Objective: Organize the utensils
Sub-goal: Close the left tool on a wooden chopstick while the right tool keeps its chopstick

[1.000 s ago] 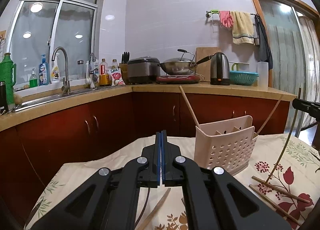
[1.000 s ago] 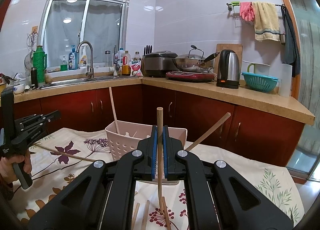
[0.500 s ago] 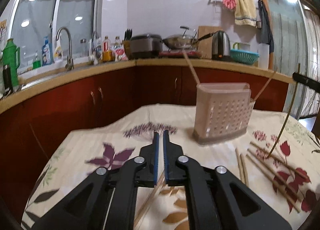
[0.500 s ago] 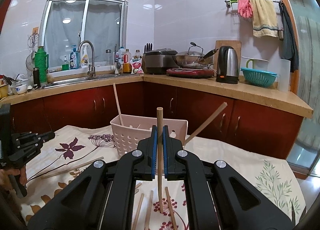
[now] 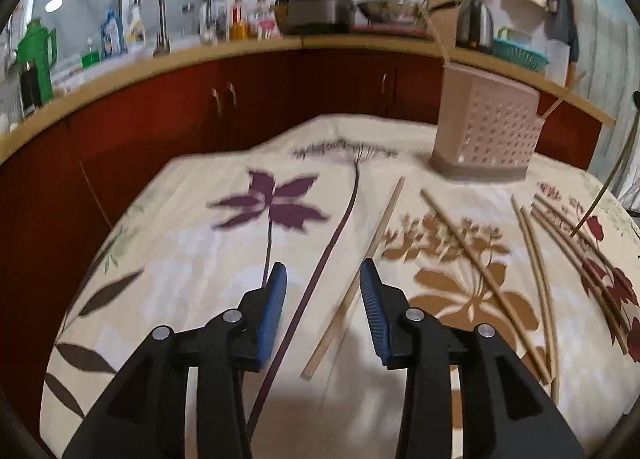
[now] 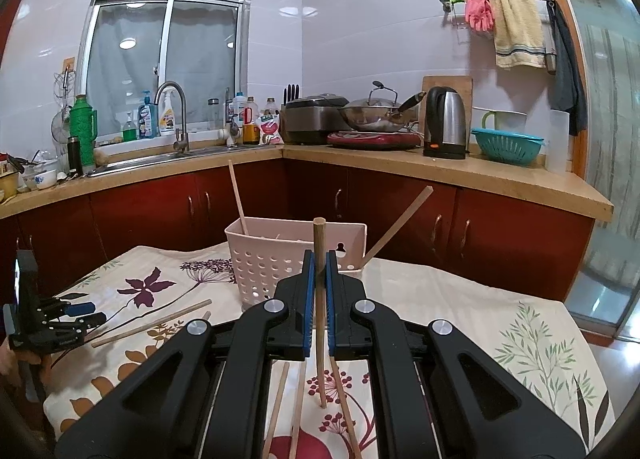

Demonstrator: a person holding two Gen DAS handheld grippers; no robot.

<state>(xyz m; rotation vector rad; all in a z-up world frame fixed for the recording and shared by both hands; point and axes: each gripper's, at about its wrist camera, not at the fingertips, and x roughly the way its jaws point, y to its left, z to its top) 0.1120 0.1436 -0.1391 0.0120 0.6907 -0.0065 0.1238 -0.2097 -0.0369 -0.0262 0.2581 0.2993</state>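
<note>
Spread wide, the left gripper (image 5: 323, 279) hangs over a lone chopstick (image 5: 357, 277) lying on the flowered tablecloth (image 5: 192, 243), while the right gripper (image 6: 319, 265) pinches another chopstick (image 6: 319, 237) upright above loose ones (image 6: 150, 323), short of the pink holder (image 6: 276, 259) near the table's far edge.

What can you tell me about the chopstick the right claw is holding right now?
The chopstick is a plain, round, light wooden stick, held nearly upright. The right claw is shut on its upper part, so a short blunt end stands above the blue pads. Its lower end reaches down to the floral tablecloth among other loose chopsticks; whether it touches is unclear. The pink basket stands behind it.
</note>
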